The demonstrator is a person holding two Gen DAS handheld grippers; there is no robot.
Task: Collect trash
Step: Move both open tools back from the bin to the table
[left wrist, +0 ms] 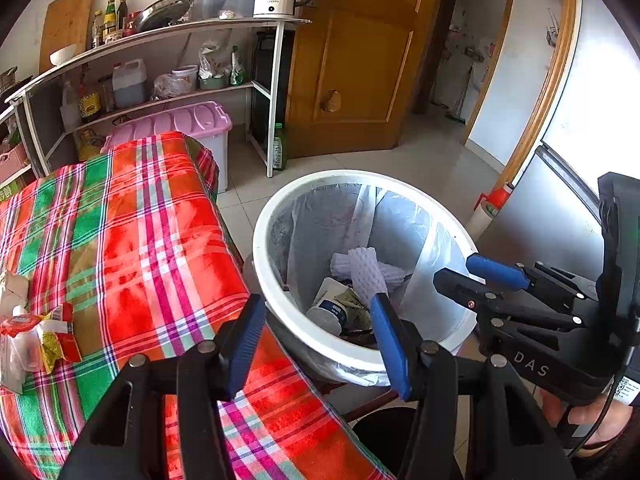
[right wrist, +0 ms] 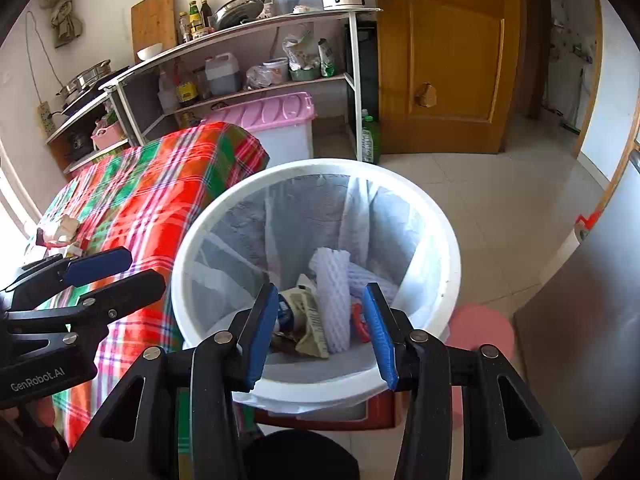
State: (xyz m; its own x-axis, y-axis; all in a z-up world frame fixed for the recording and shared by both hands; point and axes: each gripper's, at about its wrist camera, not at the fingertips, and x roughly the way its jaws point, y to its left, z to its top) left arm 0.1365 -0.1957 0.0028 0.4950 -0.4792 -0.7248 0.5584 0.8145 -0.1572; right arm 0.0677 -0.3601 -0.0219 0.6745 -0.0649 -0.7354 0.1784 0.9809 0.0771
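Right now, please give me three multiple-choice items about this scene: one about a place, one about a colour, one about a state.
1. Where do the leftover wrappers lie?
A. on the tablecloth
B. on the floor
C. on the shelf

2. Which colour is the bin?
A. black
B. white
C. pink

3. How is the right hand-held gripper?
A. shut on foam netting
B. shut, empty
C. open, empty

Answers: 1 A, they rest on the checked tablecloth. 2 B, its rim is white. 3 C, its fingers stand apart over the bin, holding nothing.
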